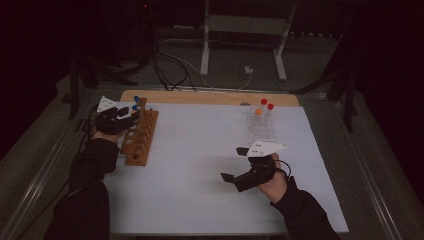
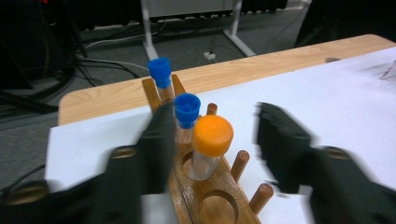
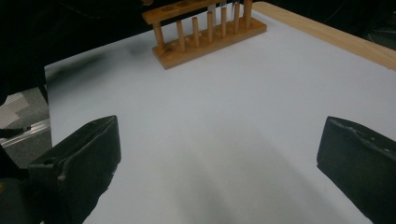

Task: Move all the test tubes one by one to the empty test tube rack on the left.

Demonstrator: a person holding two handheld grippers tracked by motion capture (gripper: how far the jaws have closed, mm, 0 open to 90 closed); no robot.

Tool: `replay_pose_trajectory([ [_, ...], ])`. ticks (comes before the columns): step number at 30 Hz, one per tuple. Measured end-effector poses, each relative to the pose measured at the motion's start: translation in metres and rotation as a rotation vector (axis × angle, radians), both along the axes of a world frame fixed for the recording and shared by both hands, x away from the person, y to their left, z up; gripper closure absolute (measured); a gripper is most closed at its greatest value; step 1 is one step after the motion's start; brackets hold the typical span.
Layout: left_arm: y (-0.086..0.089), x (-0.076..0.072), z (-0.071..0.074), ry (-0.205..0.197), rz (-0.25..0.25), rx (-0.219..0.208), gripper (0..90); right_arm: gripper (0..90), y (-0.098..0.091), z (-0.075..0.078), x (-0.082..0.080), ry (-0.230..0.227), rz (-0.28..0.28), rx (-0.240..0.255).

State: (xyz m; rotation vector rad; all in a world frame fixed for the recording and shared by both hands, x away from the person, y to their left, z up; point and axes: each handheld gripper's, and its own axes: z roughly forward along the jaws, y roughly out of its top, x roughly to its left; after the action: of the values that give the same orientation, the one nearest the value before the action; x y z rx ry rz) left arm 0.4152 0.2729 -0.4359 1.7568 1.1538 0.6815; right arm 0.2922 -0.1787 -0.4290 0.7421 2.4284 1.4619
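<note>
Work in hand: moving capped tubes from the clear rack [image 1: 262, 131] at the far right of the bench [image 1: 200, 165] into the wooden rack [image 1: 140, 134] at the far left.

Orange-capped tube [image 2: 208, 147]: stands upright in a hole of the wooden rack, third in line behind two blue-capped tubes [image 2: 186, 116]. Seated, so it needs no support.

Left tongs [image 1: 116, 120]: at the far end of the wooden rack. In the left gripper view the two jaws stand either side of the orange-capped tube with a clear gap to the right jaw; the left jaw is close beside the blue-capped tube and the rack. Parted, gripping nothing. Reads as a release just after seating the tube.

Why straddled: the jaws bracket the tube from above, so the hand can lift away without tipping it.

Right tongs [image 1: 243, 165]: near right of the bench, above bare surface, well apart from both racks. Jaws spread wide, nothing between them. Parked out of the way, likely waiting for the next pick.

Clear rack: holds two red-capped tubes [image 1: 266, 105] and an orange-capped one [image 1: 258, 112], upright, close together.

Wooden rack holes: several nearer ones empty, plus a row of pegs along the right side.

Risk, judged: the left jaw may knock the blue-capped tube on withdrawal.
</note>
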Motion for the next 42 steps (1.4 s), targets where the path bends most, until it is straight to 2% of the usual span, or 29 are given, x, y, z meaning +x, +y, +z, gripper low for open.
replay_pose_trajectory([
  [2, -0.002, -0.006, 0.006, -0.018, 0.003, 0.005, 29.7, 0.0, -0.002, 0.003, 0.001, -0.008, -0.008, 0.003],
  [5, -0.005, -0.018, 0.017, -0.035, -0.046, -0.010, 17.2, 0.0, -0.007, 0.008, 0.004, -0.015, -0.021, 0.017],
  [9, -0.014, -0.037, 0.027, -0.028, -0.159, -0.053, 6.4, 0.0, -0.017, 0.018, 0.010, -0.026, -0.056, 0.035],
  [11, -0.021, -0.046, 0.029, -0.025, -0.196, -0.059, 2.8, 0.0, -0.023, 0.023, 0.015, -0.033, -0.076, 0.043],
  [12, -0.024, -0.051, 0.030, -0.027, -0.226, -0.076, 2.3, 0.0, -0.026, 0.025, 0.017, -0.032, -0.089, 0.045],
  [13, -0.028, -0.056, 0.030, -0.029, -0.240, -0.071, 2.2, 0.0, -0.029, 0.027, 0.020, -0.038, -0.102, 0.041],
  [15, -0.035, -0.064, 0.027, -0.025, -0.284, -0.091, 2.1, 0.0, -0.036, 0.030, 0.026, -0.040, -0.133, 0.052],
  [18, -0.046, -0.076, 0.020, -0.018, -0.333, -0.094, 2.0, 0.0, -0.045, 0.033, 0.035, -0.055, -0.186, 0.045],
  [24, -0.067, -0.095, 0.004, -0.005, -0.425, -0.096, 2.0, 5.2, -0.059, 0.024, 0.056, -0.053, -0.265, 0.019],
  [28, -0.077, -0.103, -0.002, 0.005, -0.455, -0.086, 2.0, 8.3, -0.066, 0.013, 0.072, -0.034, -0.316, 0.000],
  [30, -0.080, -0.106, -0.004, 0.014, -0.472, -0.087, 2.0, 16.1, -0.069, 0.007, 0.079, -0.027, -0.339, -0.014],
  [31, -0.082, -0.108, -0.005, 0.012, -0.473, -0.082, 2.0, 16.4, -0.070, 0.005, 0.082, -0.024, -0.349, -0.015],
  [33, -0.084, -0.109, -0.006, 0.018, -0.484, -0.084, 2.0, 17.1, -0.072, -0.001, 0.090, -0.018, -0.372, -0.043],
  [37, -0.087, -0.111, -0.008, 0.020, -0.495, -0.080, 2.0, 24.2, -0.074, -0.010, 0.106, 0.009, -0.416, -0.072],
  [42, -0.089, -0.112, -0.009, 0.021, -0.502, -0.080, 2.0, 38.0, -0.077, -0.015, 0.124, 0.029, -0.455, -0.105],
])
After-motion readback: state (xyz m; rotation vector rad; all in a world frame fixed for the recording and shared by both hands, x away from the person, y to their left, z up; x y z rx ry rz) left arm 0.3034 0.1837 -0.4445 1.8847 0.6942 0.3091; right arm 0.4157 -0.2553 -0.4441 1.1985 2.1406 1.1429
